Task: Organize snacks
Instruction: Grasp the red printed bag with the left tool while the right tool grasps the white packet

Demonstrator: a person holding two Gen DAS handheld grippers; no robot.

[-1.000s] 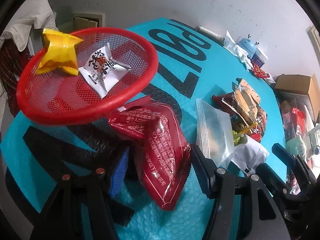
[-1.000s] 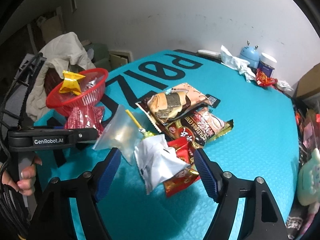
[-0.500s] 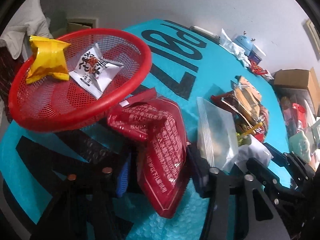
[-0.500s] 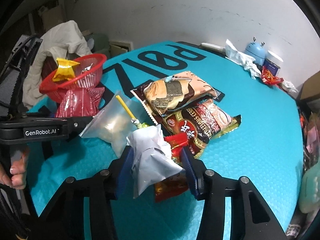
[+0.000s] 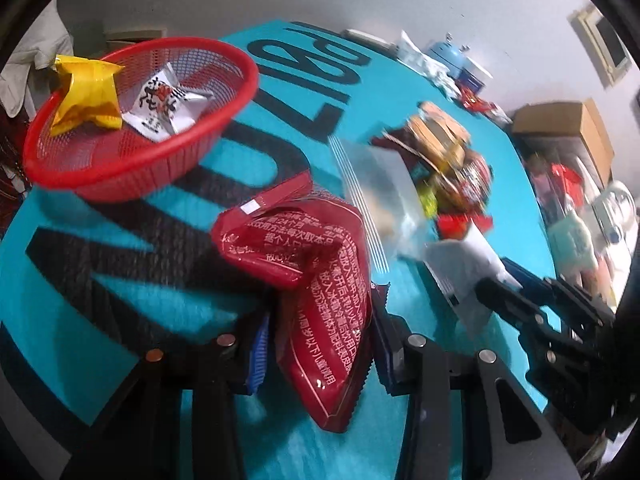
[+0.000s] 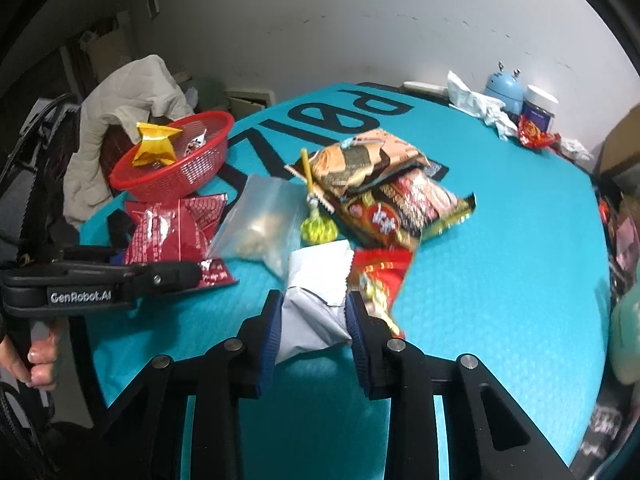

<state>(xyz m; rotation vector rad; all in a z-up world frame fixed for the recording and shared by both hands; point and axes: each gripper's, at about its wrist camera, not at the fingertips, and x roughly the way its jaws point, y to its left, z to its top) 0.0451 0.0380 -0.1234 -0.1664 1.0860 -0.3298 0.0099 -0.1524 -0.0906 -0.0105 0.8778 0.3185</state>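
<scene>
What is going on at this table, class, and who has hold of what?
A person is sorting snacks with a handheld gripper in each hand. The left gripper has just been closing and pinches a red snack packet; the right gripper has just been closing on a white packet. A red mesh basket already holds a yellow packet and a small white sachet. A clear zip bag and more packets lie on the teal table cover.

The heap of printed foil snack packets (image 5: 448,168) is smeared by motion blur in the left wrist view, its lettering unreadable. The clear zip bag (image 5: 384,196) hides part of it. Both edges cut off the teal tabletop (image 6: 500,280). The pale green object (image 6: 626,340) is cropped and unidentifiable.
</scene>
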